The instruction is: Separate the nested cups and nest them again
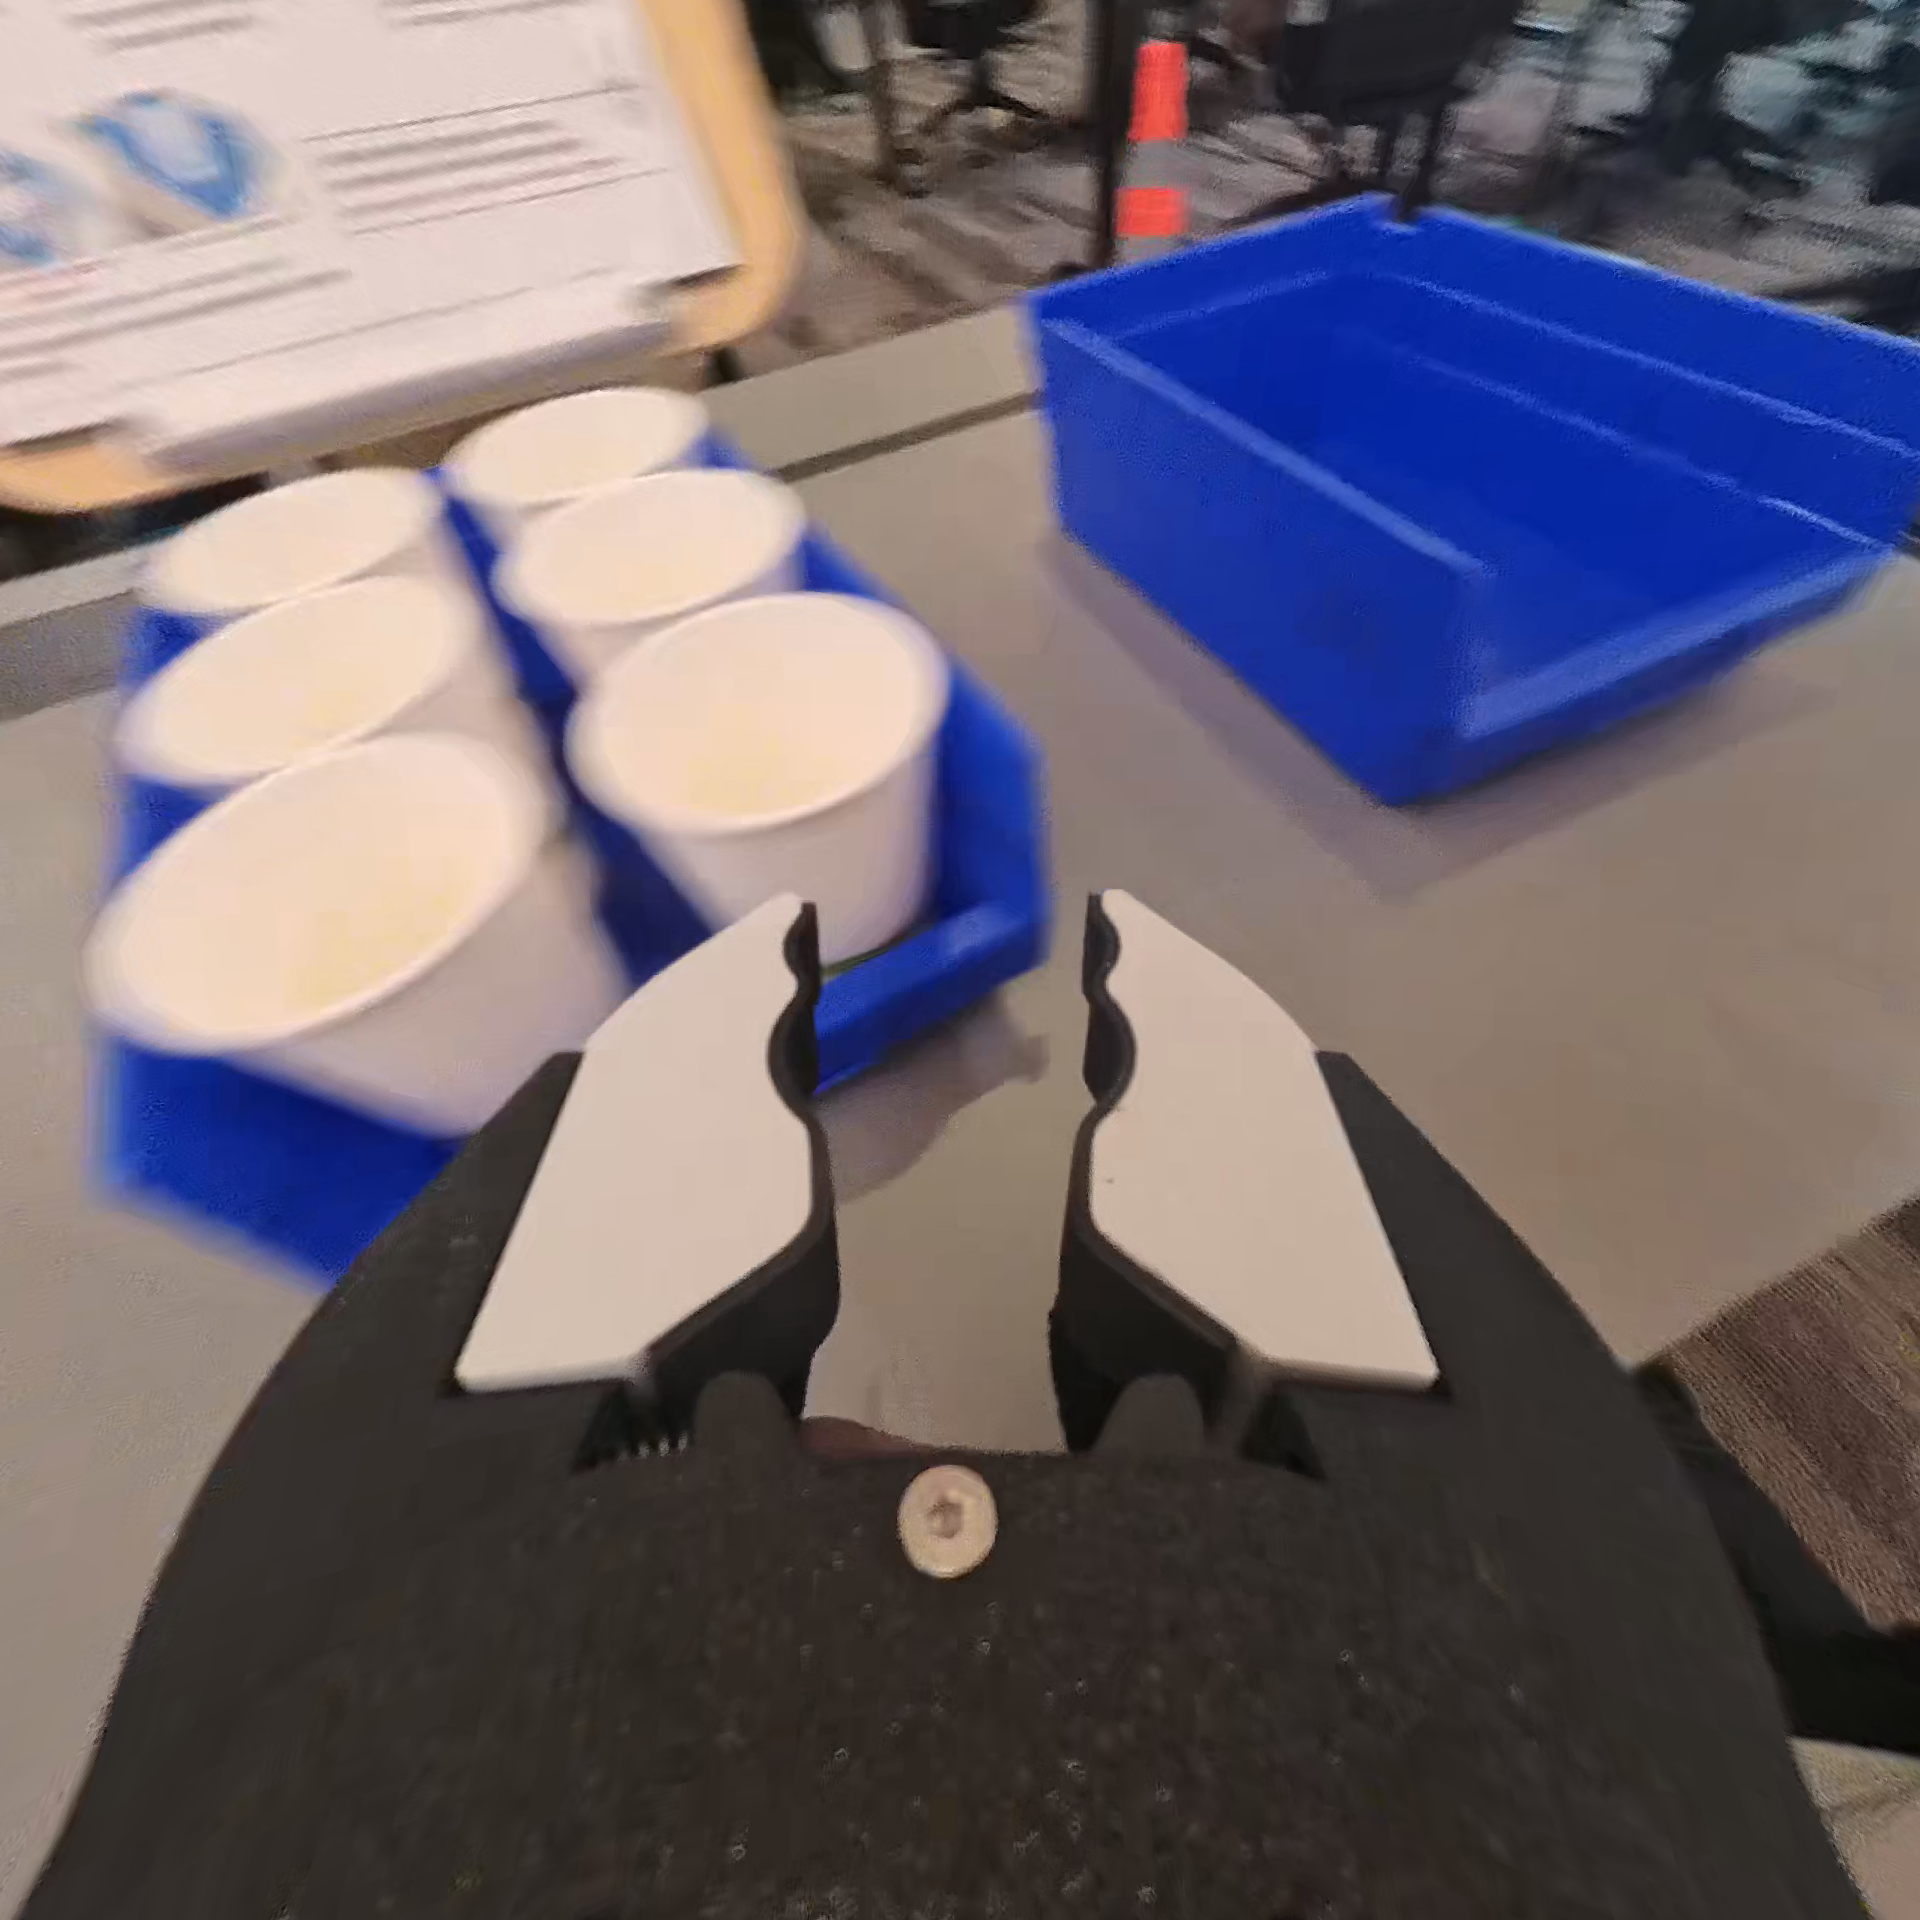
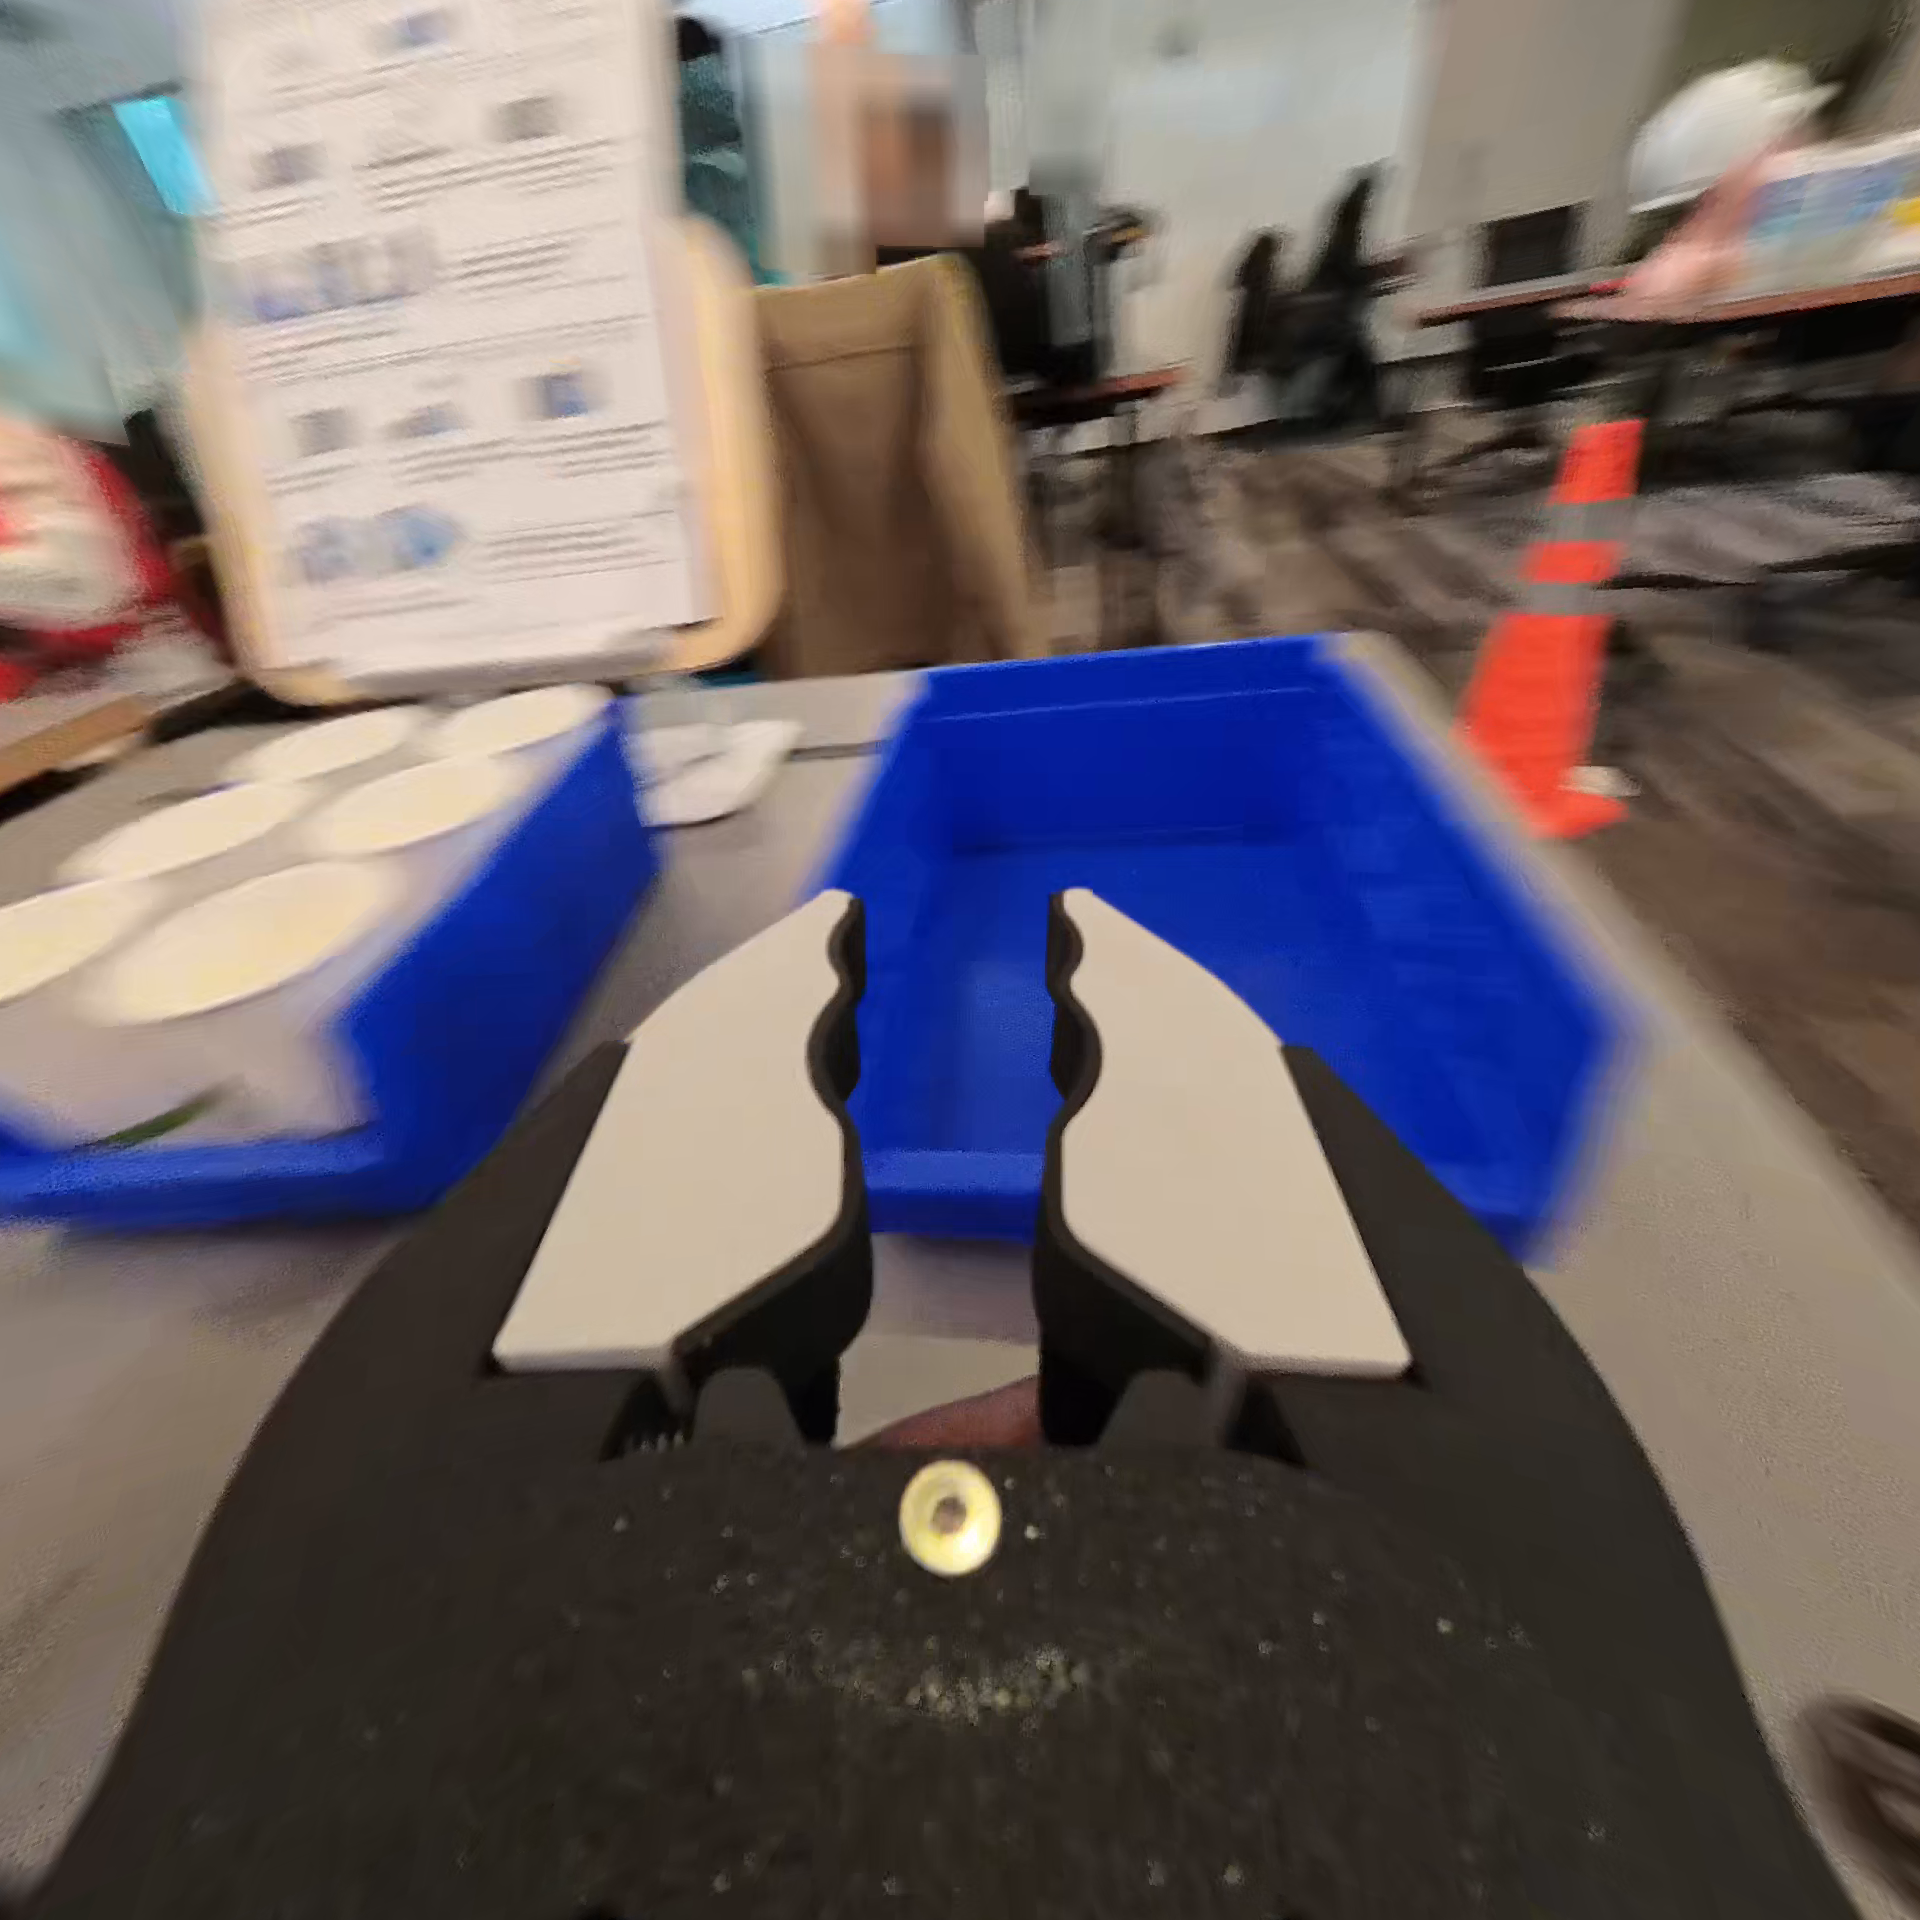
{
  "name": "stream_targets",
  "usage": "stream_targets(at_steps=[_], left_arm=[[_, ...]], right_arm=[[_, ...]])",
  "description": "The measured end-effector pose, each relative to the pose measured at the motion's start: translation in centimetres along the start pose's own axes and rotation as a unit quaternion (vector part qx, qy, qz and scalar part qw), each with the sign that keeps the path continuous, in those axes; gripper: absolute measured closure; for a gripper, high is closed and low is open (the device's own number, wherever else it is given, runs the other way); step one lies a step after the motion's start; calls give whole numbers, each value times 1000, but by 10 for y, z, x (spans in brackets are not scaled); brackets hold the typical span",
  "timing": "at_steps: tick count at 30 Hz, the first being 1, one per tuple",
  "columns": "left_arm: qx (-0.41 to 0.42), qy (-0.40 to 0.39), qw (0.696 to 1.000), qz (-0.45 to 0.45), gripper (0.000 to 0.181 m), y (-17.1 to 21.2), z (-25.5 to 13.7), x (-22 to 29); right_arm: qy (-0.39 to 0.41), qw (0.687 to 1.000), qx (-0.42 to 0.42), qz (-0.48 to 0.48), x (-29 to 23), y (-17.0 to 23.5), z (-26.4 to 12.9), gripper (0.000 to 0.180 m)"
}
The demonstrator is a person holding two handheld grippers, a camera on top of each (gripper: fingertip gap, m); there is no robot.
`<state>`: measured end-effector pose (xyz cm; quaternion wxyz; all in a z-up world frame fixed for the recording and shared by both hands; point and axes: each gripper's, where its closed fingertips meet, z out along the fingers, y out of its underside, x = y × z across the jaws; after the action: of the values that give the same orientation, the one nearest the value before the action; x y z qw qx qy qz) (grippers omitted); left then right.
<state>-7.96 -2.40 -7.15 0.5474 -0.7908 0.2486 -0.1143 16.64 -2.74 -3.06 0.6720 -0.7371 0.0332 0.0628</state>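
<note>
A busy hall with dark chairs and patterned carpet is stretching out behind a grey bench [image 1: 1195, 644], and both views are smearing with motion blur. At the far left, a printed poster board [image 1: 312, 208] on a pale wooden stand is leaning beyond the bench edge. Just in front of it, a blue bin [image 1: 935, 966] is holding six white paper cups [image 1: 758, 748] upright in two rows of three, rims touching or nearly so; whether any of them is a stack of several I cannot tell.

These cups are looking light, thin-walled and easily crushed, with smooth sides that may be slipping under a hard squeeze. The rolled rim is probably the stiffest place to take hold, one finger inside and one outside, pinching gently; a nested pair would likely be needing one tool steadying the outer wall while the other is lifting the inner rim.

The left hand-held gripper [image 1: 951, 914] is hovering spread and empty, just off the near right corner of that bin. Further right, an empty blue bin [image 2: 1247, 727] is sitting apart from the first. The right hand-held gripper [image 2: 956, 909] is pointing into it, fingers parted and gripping nothing. An orange traffic cone [image 2: 1558, 623] is standing on the floor at the far right.
</note>
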Motion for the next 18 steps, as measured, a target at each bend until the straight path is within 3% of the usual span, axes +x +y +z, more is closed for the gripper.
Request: stream_targets(at_steps=[4, 6, 9, 13, 16, 18], left_arm=[[-9, -116, 990, -84, 131, 34, -29, -109], [-18, -147, 982, -117, 130, 53, -28, -146], [-22, -168, 976, -138, 131, 70, -17, -177], [-40, -138, 978, -151, 136, 78, 9, -181], [-54, -102, 982, -150, 172, 79, 21, -172], [-60, -120, 982, -130, 175, 79, 22, -172]], right_arm=[[-168, 980, -106, 2, -153, 70, 28, 148], [-172, 975, -143, -11, -186, 102, 41, 151], [-121, 983, -136, -23, -195, 113, 67, 153], [-87, 984, -153, -32, -195, 116, 92, 157], [-76, 984, -158, -29, -196, 119, 103, 173], [-67, 986, -152, 16, -196, 118, 104, 174]])
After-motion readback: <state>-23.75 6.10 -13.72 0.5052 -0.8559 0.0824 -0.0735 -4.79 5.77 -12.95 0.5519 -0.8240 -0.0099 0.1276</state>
